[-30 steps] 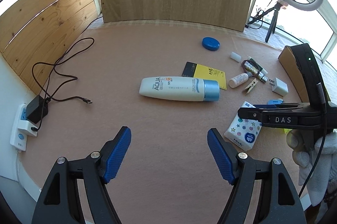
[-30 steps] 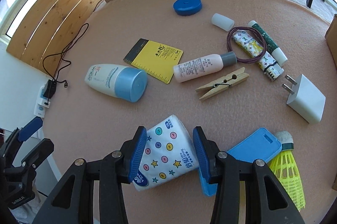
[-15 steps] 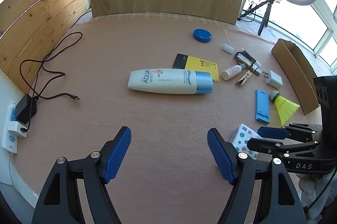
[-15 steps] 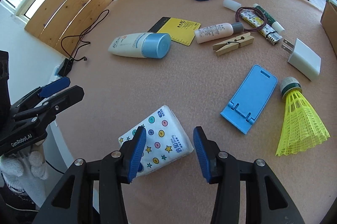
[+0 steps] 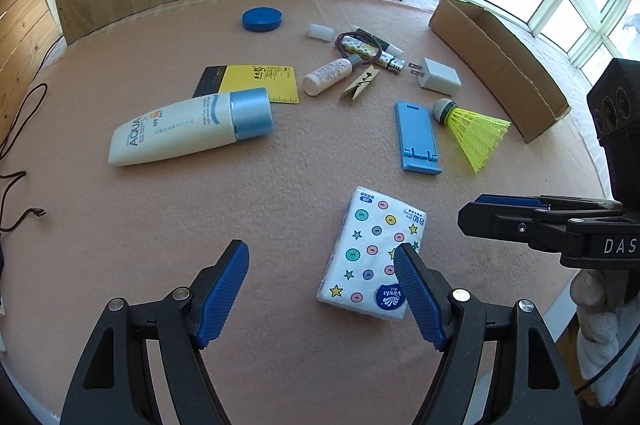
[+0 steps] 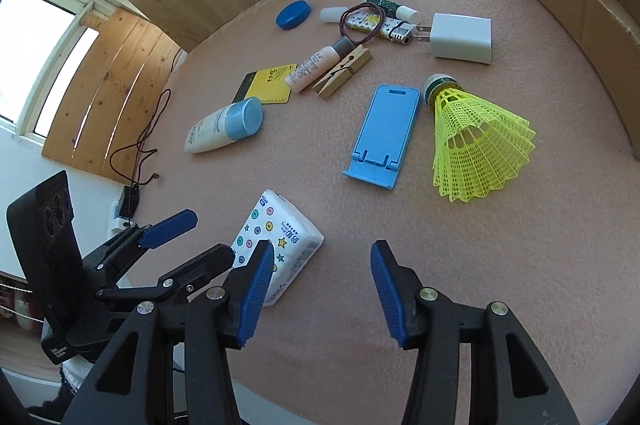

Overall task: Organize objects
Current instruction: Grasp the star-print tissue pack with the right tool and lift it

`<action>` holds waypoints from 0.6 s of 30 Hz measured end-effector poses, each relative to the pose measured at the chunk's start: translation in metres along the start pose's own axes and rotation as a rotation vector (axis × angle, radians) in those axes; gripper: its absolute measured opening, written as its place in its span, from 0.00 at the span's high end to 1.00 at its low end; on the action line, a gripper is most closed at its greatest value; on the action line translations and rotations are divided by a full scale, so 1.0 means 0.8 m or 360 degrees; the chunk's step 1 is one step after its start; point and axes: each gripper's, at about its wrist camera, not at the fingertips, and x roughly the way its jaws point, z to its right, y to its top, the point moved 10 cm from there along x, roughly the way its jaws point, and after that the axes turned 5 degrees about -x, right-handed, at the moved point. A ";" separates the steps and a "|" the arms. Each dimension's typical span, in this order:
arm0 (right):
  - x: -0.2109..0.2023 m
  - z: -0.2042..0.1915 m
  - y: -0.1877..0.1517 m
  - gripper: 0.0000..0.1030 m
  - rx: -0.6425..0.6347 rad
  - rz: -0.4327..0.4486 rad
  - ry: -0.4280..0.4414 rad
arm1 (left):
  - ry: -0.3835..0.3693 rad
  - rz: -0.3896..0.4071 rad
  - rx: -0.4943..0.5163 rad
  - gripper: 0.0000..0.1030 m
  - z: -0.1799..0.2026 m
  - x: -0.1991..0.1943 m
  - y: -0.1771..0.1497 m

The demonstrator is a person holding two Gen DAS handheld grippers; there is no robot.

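Observation:
A white tissue pack (image 5: 372,251) with coloured dots lies flat on the pink table, also in the right wrist view (image 6: 276,237). My left gripper (image 5: 322,289) is open and empty; its right finger overlaps the pack's near corner. My right gripper (image 6: 318,289) is open and empty, just right of the pack; it shows from the side in the left wrist view (image 5: 500,215). Beyond lie a blue phone stand (image 6: 384,135), a yellow shuttlecock (image 6: 476,141), a sunscreen tube (image 5: 192,131) and a white charger plug (image 6: 460,39).
A cardboard box (image 5: 500,61) stands at the right edge. Farther back lie a yellow card (image 5: 256,83), small bottle (image 5: 328,77), clothespin (image 5: 360,87), blue lid (image 5: 262,19), lighter with hair tie (image 5: 366,47). A black cable (image 5: 20,177) lies at left.
The right gripper has let go of the tissue pack, opened wide and shifted right. The left gripper has swung right toward the pack.

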 end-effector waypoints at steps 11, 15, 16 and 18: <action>0.029 -0.016 -0.015 0.55 0.0089 -0.0047 0.0014 | -0.0115 -0.0137 0.0104 0.24 0.014 0.026 -0.011; 0.034 -0.019 -0.017 0.57 0.0092 -0.0053 0.0004 | -0.0098 -0.0183 0.0113 0.23 0.014 0.038 -0.016; 0.034 -0.018 -0.018 0.57 0.0099 -0.0050 0.0003 | -0.0102 -0.0185 0.0102 0.22 0.013 0.040 -0.016; 0.035 -0.017 -0.018 0.57 0.0120 -0.0053 0.0018 | -0.0102 -0.0193 0.0079 0.18 0.010 0.043 -0.016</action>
